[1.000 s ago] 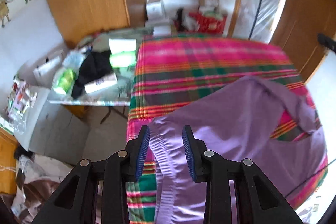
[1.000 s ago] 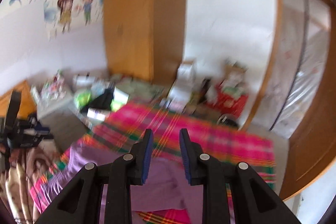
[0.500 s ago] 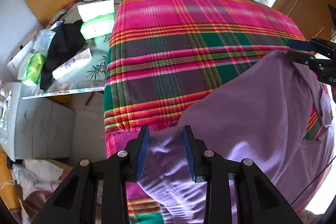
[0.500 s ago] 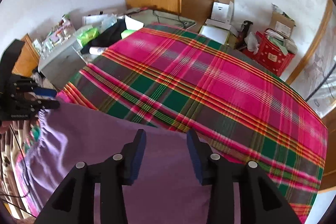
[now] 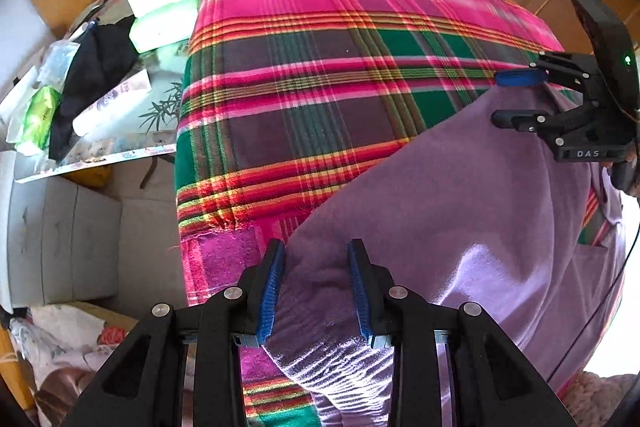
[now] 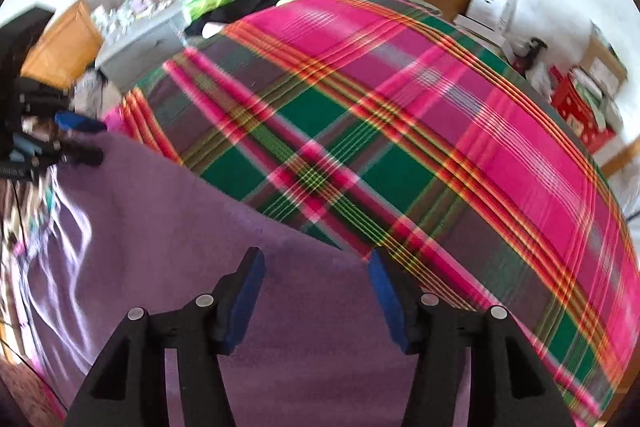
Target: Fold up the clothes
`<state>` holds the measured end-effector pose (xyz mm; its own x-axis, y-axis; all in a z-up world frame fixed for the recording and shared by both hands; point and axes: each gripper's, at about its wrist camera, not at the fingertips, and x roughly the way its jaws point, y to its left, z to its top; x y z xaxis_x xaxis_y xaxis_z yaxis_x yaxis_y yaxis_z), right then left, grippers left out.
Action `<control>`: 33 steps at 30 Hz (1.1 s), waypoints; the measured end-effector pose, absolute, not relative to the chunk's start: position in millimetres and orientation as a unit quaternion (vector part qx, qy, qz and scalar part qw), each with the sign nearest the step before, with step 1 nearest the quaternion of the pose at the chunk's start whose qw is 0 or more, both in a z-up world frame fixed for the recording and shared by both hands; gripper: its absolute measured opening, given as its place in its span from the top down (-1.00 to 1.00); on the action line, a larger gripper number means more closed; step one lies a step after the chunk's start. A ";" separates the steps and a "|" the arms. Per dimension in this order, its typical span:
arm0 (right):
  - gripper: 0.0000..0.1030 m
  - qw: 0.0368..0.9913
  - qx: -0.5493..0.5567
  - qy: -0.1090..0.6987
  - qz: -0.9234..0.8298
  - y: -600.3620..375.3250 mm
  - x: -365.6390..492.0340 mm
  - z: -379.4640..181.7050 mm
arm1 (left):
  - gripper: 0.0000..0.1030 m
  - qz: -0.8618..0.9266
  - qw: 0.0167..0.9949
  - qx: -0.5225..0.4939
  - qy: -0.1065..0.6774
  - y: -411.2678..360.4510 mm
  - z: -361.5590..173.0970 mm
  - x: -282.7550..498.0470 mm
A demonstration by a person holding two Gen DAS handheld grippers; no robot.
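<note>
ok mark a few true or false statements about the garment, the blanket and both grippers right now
1. The purple garment lies on a plaid blanket. True.
2. The garment covers the whole blanket. False: most of the blanket is bare, and the garment sits at its near end.
3. The left gripper has purple fabric between its open fingers. True.
4. The right gripper is shut. False: its fingers stand wide apart over the garment's edge.
5. The side table is bare. False: it holds a black cloth, a tube and green packets.
</note>
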<state>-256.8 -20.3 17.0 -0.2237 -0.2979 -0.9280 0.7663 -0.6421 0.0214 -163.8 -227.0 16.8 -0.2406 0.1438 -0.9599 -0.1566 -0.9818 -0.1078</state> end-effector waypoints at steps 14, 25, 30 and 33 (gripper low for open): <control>0.25 0.373 0.503 0.240 -0.742 -32.2 -253.3 12.7 | 0.35 0.784 0.094 -0.614 0.008 -225.3 7.9 -165.8; 0.88 0.364 0.485 0.232 -0.761 -32.9 -237.9 27.8 | 0.88 0.792 0.064 -0.607 0.003 -229.7 11.5 -162.7; 0.89 0.347 0.456 0.217 -0.790 -28.5 -234.8 41.4 | 0.91 0.818 0.040 -0.574 0.010 -229.6 32.3 -163.4; 0.89 0.330 0.438 0.204 -0.811 -28.6 -240.1 53.9 | 0.92 0.835 0.027 -0.549 0.006 -235.9 46.5 -170.2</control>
